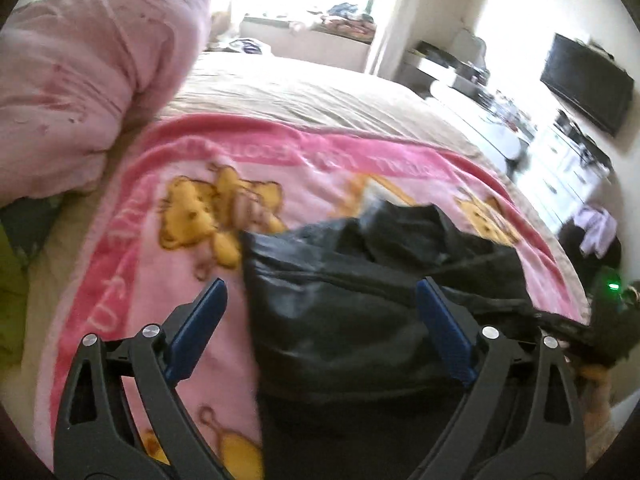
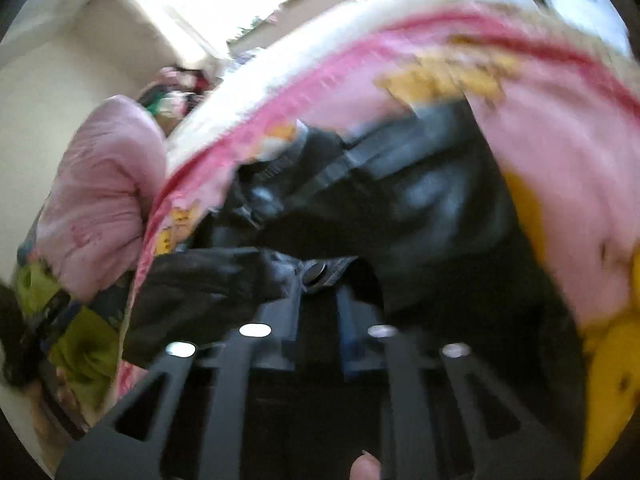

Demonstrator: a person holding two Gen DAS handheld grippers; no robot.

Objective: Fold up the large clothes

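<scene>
bed [image 1: 304, 92] | beige sheet | pink bear blanket [image 1: 168, 264] spread | pink quilt [image 1: 80, 80] bundled

The left hand-held gripper [image 1: 320, 316] hangs low with its blue-padded fingers [image 1: 200, 316] spread wide, nothing between them. The right hand-held gripper [image 2: 318, 300] has its fingers drawn close together, pinching a flap of the black jacket [image 2: 400, 200] by its snap button; motion blur smears that view. A bare fingertip [image 2: 364, 468] shows at the bottom edge behind the right gripper's arms.
</scene>
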